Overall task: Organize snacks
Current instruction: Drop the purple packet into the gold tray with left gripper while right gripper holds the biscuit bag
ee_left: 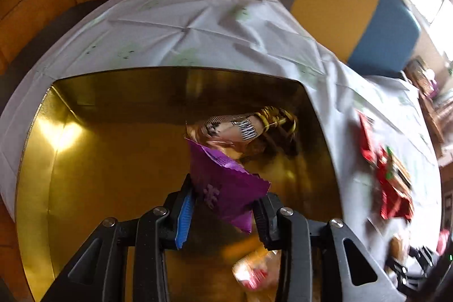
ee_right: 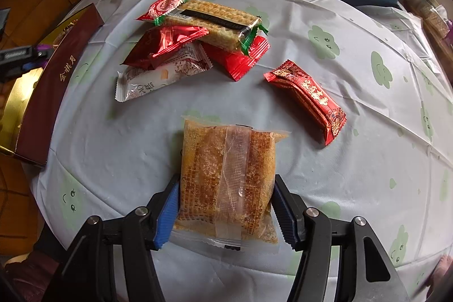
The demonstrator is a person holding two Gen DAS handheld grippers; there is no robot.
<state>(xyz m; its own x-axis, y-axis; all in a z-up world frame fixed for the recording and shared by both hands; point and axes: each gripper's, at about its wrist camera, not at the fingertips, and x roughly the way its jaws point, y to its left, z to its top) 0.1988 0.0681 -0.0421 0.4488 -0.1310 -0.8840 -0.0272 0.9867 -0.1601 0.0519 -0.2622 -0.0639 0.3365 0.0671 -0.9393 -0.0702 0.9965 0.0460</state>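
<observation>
Pale cloth with green cloud prints covers the desk [ee_right: 354,92], and the gold-lined box [ee_left: 113,160] sits at its left edge.

Between the right gripper [ee_right: 225,212] fingers lies a clear-wrapped crumbly cake [ee_right: 226,180], flat on the cloth; the blue pads stand beside its two long sides, and whether they already press it I cannot tell. It looks light, soft and easily crushed, with slippery film, so a gentle squeeze across the middle of the body, not the thin sealed ends, seems wisest.

The left gripper [ee_left: 223,210] hangs over the open box with a purple packet [ee_left: 226,194] between its fingers, which stand fairly wide; the packet is tilted and blurred, so held or falling I cannot say. It seems thin, light and floppy. A tan wrapped snack [ee_left: 240,129] already lies inside the box.

Farther out on the cloth wait a pile [ee_right: 195,41] of red packets, a long wafer pack and a white packet, with one red bar [ee_right: 308,101] lying apart to the right. All look light; the wafers seem brittle.
</observation>
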